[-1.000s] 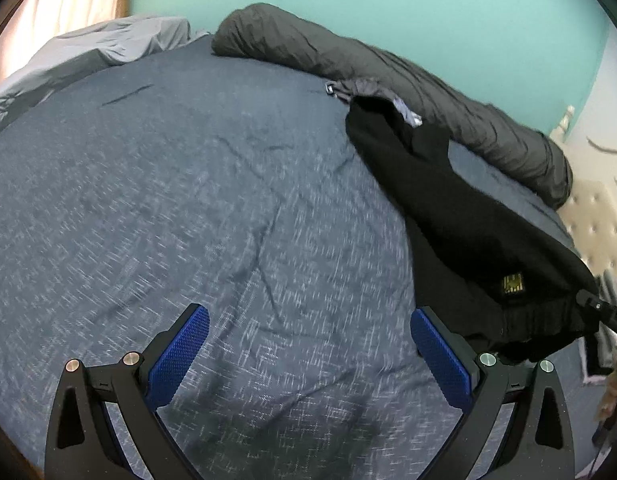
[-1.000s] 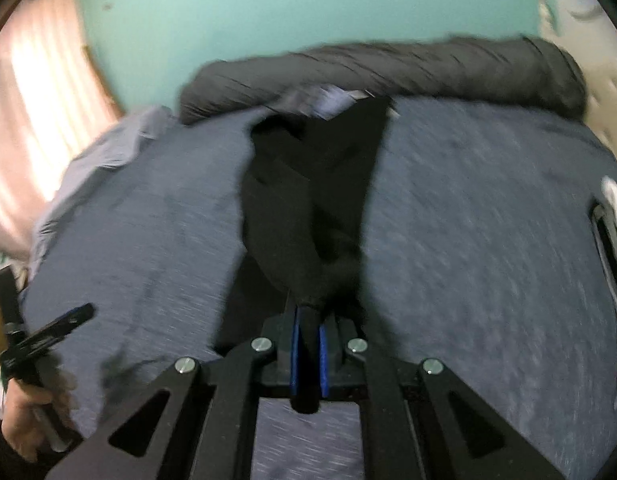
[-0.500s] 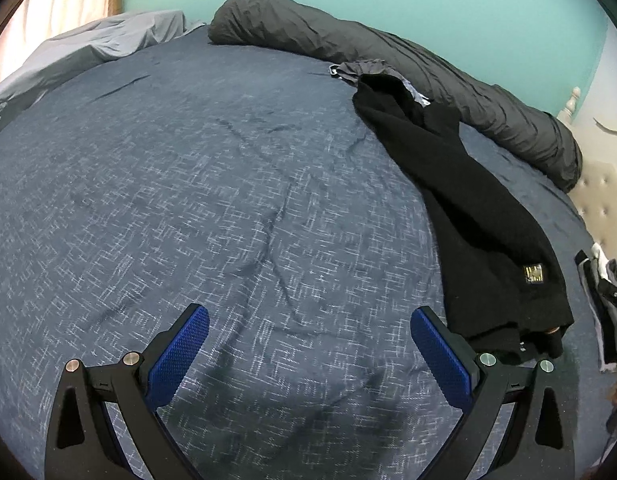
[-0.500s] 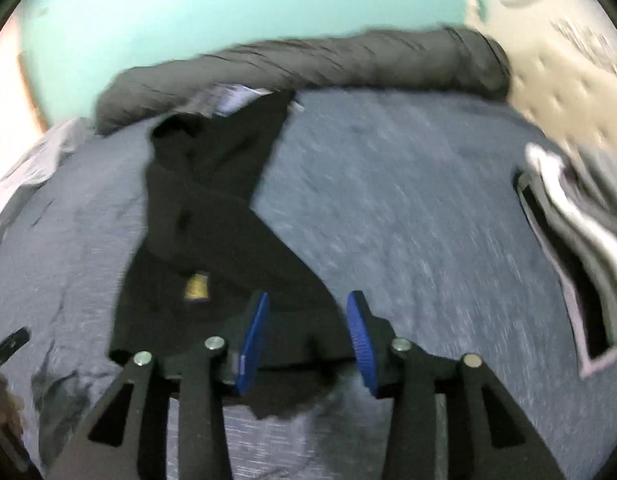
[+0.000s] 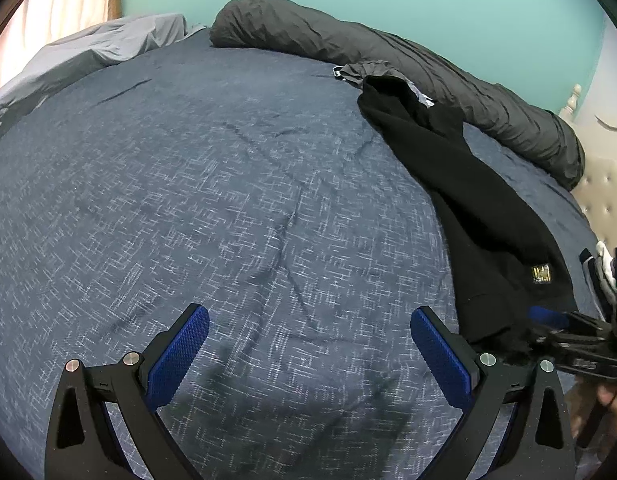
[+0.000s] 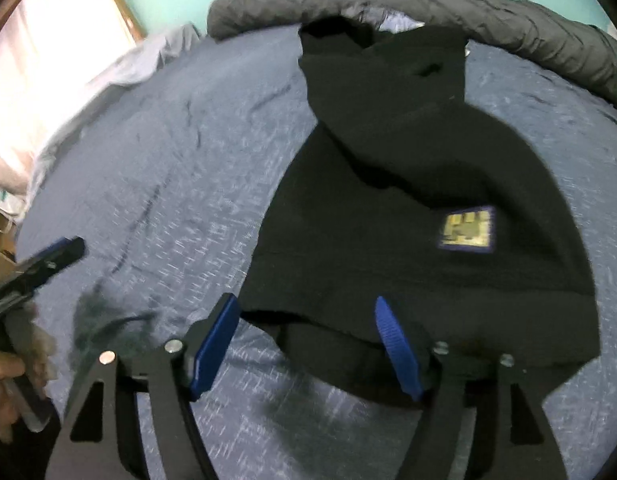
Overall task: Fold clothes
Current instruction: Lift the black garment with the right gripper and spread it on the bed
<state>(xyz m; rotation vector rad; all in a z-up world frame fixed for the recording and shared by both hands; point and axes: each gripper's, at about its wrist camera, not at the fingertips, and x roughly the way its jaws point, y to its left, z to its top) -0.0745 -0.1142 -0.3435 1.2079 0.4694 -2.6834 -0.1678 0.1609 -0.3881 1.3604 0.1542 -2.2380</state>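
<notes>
The black garment is motion-blurred in the right wrist view; the markings on its yellow patch are illegible. Its near hem passes behind the right gripper, jaws opening. The striped item at the left wrist view's right edge is cut off and partly masked, unidentifiable.

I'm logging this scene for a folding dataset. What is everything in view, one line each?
black garment: one, black with a yellow patch, lying on the bedspread's right side
bedspread: one, dark blue
rolled duvet: one, dark grey, along the teal wall
grey sheet: one, far left corner
striped cloth: one, black and white, right edge
left tool: open, over bare bedspread
right tool: jaws opening at the garment's hem
</notes>
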